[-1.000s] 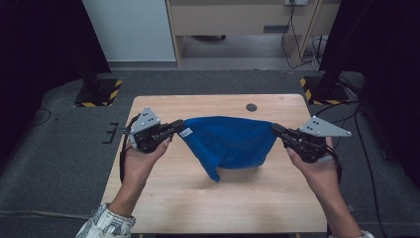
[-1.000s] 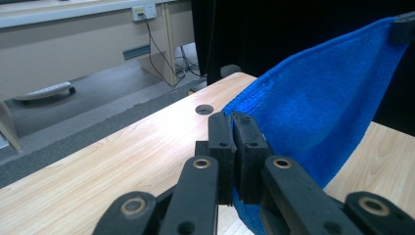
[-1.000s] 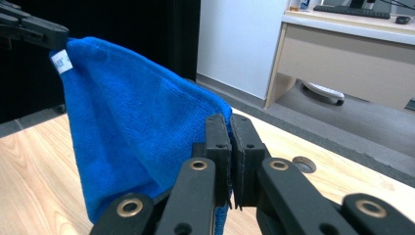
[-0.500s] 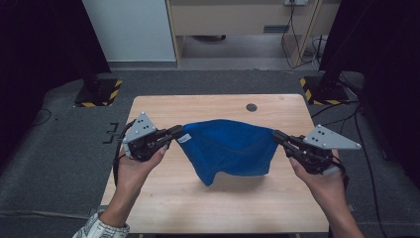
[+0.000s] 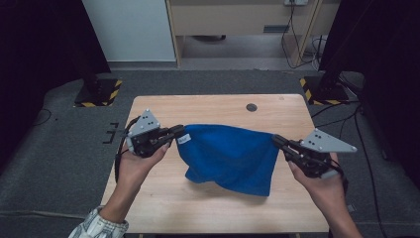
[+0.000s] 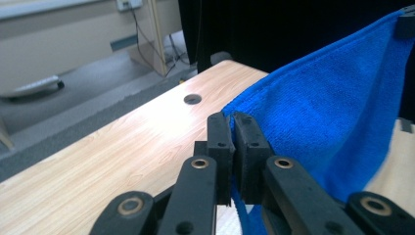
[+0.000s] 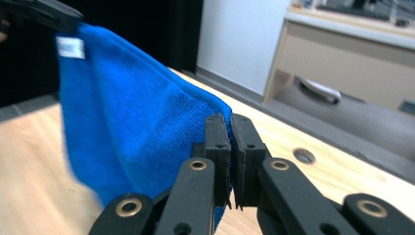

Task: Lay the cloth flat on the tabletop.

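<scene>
— What's going on at the table [image 5: 163, 208]?

— The person has a blue cloth [image 5: 230, 156] stretched between two hand-held grippers. The left gripper [image 5: 177, 135] is clamped on the corner with the small white label [image 5: 184, 139], and the right gripper [image 5: 277, 142] is pinched tight on the opposite corner. You can see the fabric caught between the jaws on each side.

— So the cloth is off the table?

— Its top edge hangs in the air between the hands; the lower part droops toward the wood, whether it touches I can't tell.

— Which step is that, you think?

— Spreading it out, I'd say, ready to lay flat or fold. Next they'd need to lower both corners together, keeping the edge taut so it lands smooth, away from the round hole [image 5: 251, 107].
</scene>
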The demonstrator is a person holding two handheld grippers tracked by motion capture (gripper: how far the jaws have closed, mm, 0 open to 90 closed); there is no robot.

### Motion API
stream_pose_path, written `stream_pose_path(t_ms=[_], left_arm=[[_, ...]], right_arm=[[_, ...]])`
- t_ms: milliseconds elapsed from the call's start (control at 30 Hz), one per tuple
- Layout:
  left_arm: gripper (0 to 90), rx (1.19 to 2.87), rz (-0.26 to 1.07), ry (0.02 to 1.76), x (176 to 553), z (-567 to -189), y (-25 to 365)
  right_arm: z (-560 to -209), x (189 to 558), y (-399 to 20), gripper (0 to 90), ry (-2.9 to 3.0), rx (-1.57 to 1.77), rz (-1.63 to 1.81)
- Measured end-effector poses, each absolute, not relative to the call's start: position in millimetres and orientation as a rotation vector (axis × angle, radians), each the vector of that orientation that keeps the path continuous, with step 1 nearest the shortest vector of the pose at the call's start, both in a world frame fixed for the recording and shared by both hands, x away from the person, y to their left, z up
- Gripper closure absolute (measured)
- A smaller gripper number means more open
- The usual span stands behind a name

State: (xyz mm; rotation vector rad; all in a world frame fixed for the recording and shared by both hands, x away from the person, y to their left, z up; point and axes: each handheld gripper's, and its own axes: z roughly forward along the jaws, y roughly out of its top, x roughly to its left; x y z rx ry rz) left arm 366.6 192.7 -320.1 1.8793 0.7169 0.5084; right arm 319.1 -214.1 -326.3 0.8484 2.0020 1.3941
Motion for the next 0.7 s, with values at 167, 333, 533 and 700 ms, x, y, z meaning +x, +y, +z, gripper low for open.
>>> stream_pose_path(t_ms=[167, 333, 533, 700], left_arm=[[86.0, 1.89, 0.482, 0.759, 395.1, -331.0, 182.9], [86.0, 1.92, 0.472, 0.793, 419.8, -344.6, 172.6], [86.1, 1.951, 0.44, 0.859, 450.7, -366.0, 163.7], [86.1, 1.996, 0.438, 0.898, 471.2, -382.2, 159.3]], right_arm=[[-347.2, 353.4, -220.1, 87.2, 2.021, 0.933, 1.351], [-368.1, 381.6, -225.3, 87.3, 2.024, 1.009, 1.329], [-391.3, 408.1, -230.6, 87.4, 2.031, 1.081, 1.308], [-408.5, 430.2, -228.4, 87.4, 2.056, 1.112, 1.292]])
